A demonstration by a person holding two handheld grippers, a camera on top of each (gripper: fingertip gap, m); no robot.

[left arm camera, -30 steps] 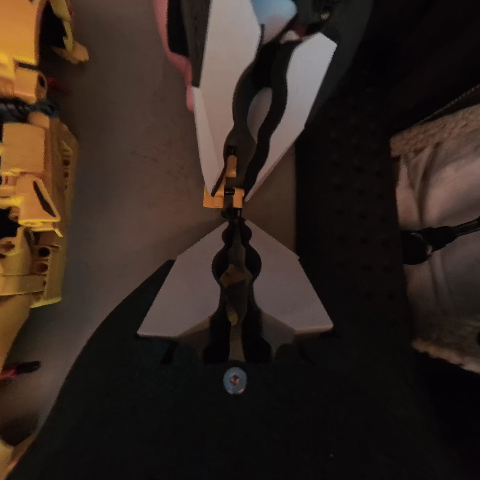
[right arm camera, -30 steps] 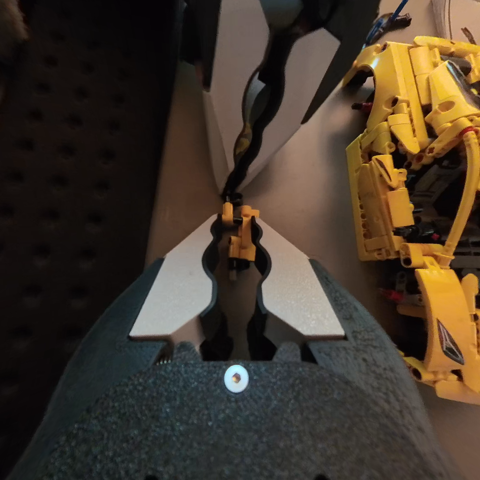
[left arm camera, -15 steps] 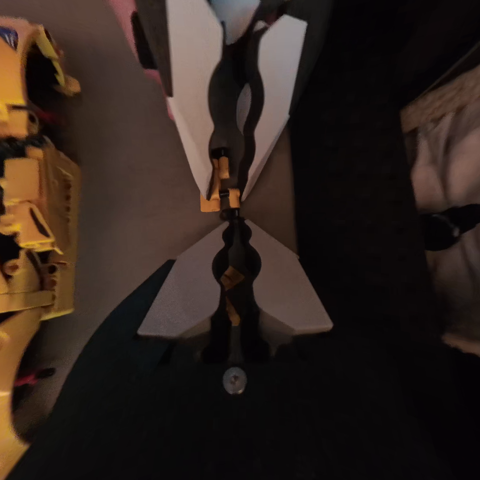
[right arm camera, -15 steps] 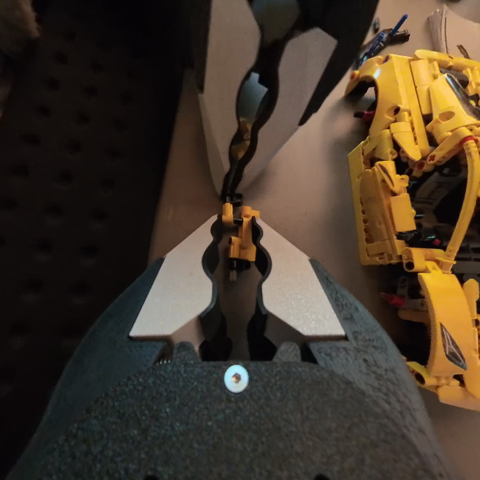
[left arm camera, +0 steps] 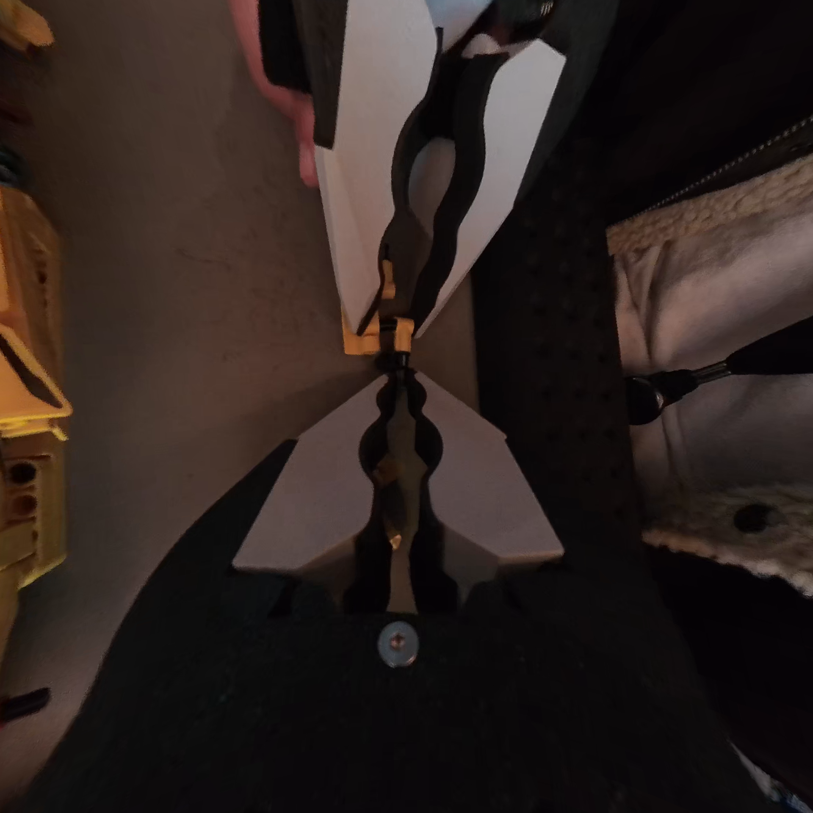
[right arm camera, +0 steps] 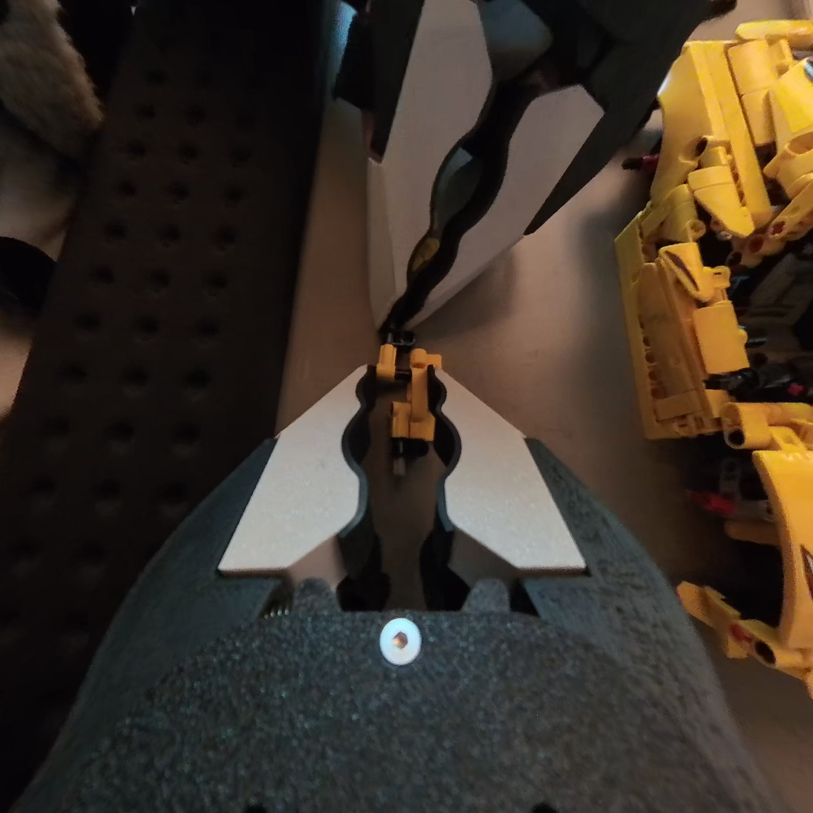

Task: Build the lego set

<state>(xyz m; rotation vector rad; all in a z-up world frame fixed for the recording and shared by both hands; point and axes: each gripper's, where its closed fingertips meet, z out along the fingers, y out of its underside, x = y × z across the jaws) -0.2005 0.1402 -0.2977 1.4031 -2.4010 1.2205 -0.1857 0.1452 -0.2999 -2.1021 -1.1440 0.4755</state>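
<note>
In the left wrist view, the left tool (left arm camera: 398, 374) points forward with its fingers closed together on a small black pin (left arm camera: 393, 361) at their tips. Directly opposite, tip to tip, the right tool (left arm camera: 387, 325) points back toward the camera, clamped on a small yellow lego piece (left arm camera: 378, 336) that meets the black pin. Part of a hand (left arm camera: 286, 88) shows behind the right tool. The large yellow lego model (left arm camera: 31, 440) lies on the grey surface (left arm camera: 176, 264) at the left edge, well apart from the tools. A dark perforated mat (left arm camera: 550, 352) borders the surface on the right. In the right wrist view, the right tool (right arm camera: 404, 374) is clamped on the small yellow lego piece (right arm camera: 411, 396), which sits between its fingertips and extends back into the gap. The left tool (right arm camera: 398, 330) faces it from above, closed on the black pin (right arm camera: 400, 339), which touches the yellow piece. The yellow lego model (right arm camera: 704, 308) lies on the surface (right arm camera: 528, 330) to the right, and the perforated mat (right arm camera: 176, 264) lies to the left.
</note>
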